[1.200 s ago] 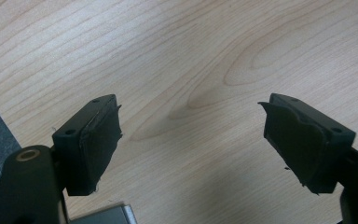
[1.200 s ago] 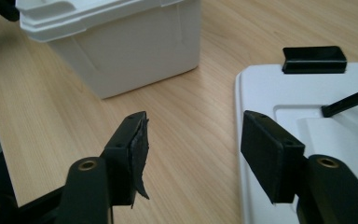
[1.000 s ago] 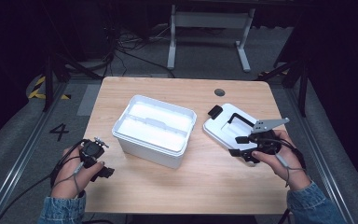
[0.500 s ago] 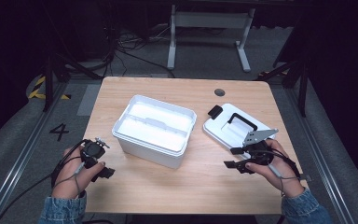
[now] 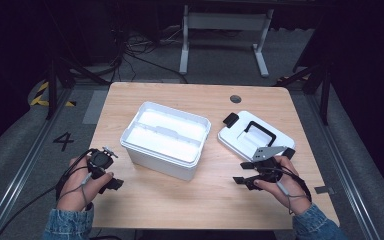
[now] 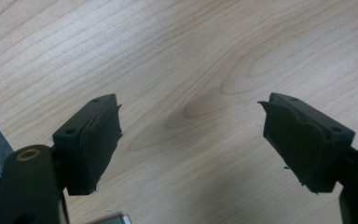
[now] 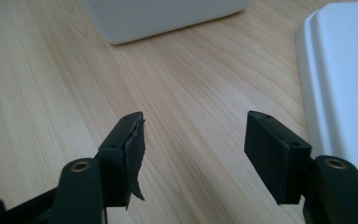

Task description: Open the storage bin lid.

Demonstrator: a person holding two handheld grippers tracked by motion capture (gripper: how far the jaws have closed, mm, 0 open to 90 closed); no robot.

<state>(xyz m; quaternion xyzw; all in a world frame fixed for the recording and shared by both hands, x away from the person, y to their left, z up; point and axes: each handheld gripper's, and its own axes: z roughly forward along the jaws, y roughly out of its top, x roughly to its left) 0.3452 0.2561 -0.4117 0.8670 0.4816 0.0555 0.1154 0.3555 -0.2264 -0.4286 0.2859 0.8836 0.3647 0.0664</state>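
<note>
A white open box (image 5: 166,138) stands in the middle of the wooden table (image 5: 190,200). Its white lid (image 5: 256,138), with a black handle and black latches, lies flat to the right. My right gripper (image 5: 242,173) is open just in front of the lid, jaws pointing left; in the right gripper view (image 7: 193,140) the lid's edge (image 7: 340,84) is at the right and the box's corner (image 7: 163,16) at the top. My left gripper (image 5: 114,182) is open near the table's front left, over bare wood (image 6: 191,121).
The table's front edge lies close behind both hands. A round cable hole (image 5: 235,99) sits at the back right of the table. Beyond the table are a dark floor, cables and a white stand (image 5: 225,30).
My right gripper has drawn back from the lid toward the front edge and turned its jaws leftward. The left gripper has stayed put.
</note>
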